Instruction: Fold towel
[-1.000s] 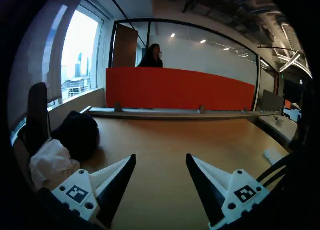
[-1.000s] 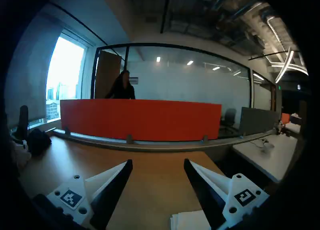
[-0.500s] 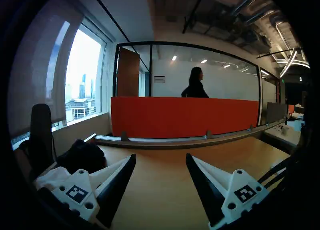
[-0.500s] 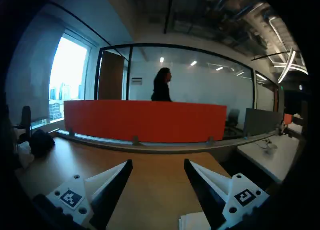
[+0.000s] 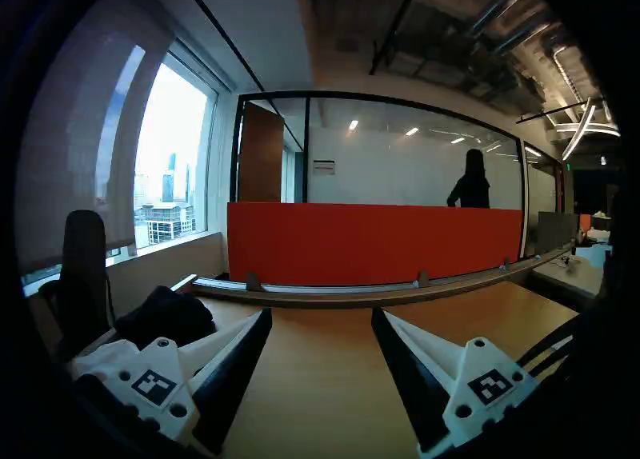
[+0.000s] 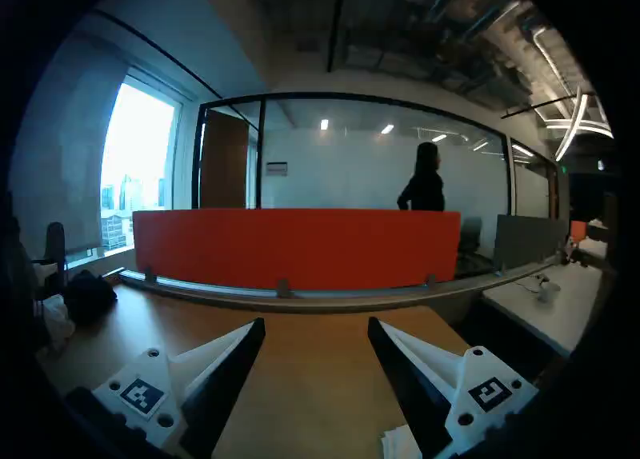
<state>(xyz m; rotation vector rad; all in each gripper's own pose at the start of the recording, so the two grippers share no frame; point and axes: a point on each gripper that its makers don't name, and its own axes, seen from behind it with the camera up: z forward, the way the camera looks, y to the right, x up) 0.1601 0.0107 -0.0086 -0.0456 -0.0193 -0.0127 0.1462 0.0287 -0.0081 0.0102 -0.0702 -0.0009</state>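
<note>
Left gripper (image 5: 320, 310): fingers spread wide, empty, above wooden desk (image 5: 320, 395).
Right gripper (image 6: 316, 321): spread wide too, empty.
Towel (image 6: 396, 444): white folded corner on desk, low in right gripper view, beside one finger.
Left gripper view: dark bag (image 5: 164, 319), white cloth (image 5: 100, 355) near window (image 5: 168, 175).
Room: orange partition (image 5: 372, 243) behind desk, person (image 5: 470, 185) beyond.

- Daylight pours in from the window (image 5: 172, 183) at left, blown out to near white.
- Room dim otherwise; strip lights (image 6: 572, 123) glare overhead.
- Person (image 5: 470, 185) backlit, plain silhouette.
- Table (image 5: 320, 387) carries a soft sheen.
- Fisheye bows straight lines; edges darken.
</note>
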